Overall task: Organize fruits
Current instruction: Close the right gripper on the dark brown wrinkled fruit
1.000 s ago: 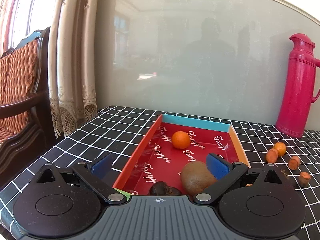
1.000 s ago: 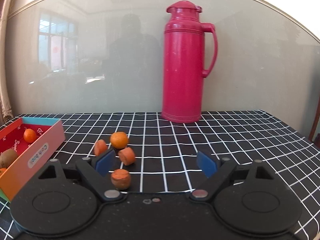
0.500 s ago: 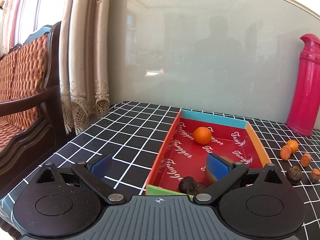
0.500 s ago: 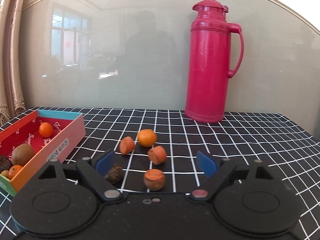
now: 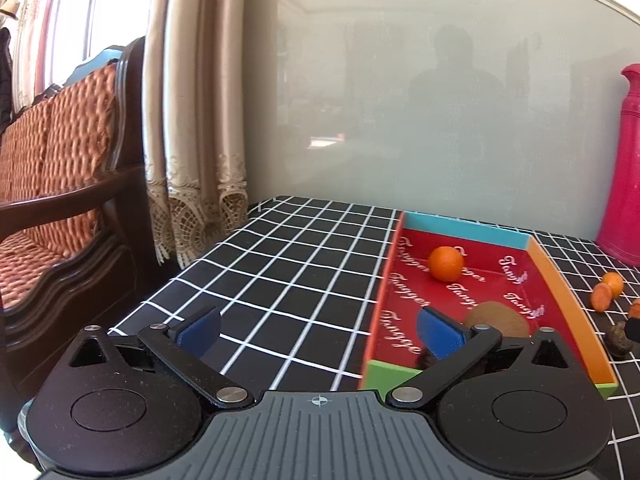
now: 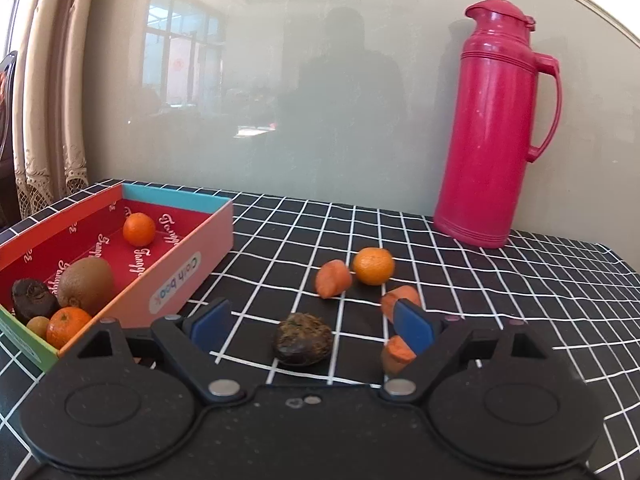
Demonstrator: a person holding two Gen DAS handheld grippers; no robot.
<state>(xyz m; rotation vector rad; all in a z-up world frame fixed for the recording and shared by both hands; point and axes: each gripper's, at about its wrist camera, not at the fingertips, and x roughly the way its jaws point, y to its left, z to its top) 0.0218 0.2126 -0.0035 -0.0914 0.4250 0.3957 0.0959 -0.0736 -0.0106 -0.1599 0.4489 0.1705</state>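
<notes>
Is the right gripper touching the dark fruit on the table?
Apart: the right wrist view shows tablecloth between the dark fruit and both open fingers of the right gripper.

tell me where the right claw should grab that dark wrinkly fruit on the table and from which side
Probably across its widest middle. The dark fruit is a low, rounded lump lying flat on the tablecloth, already between the open fingers of the right claw. Come straight forward and low, keeping the right finger clear of the carrot piece beside it.
</notes>
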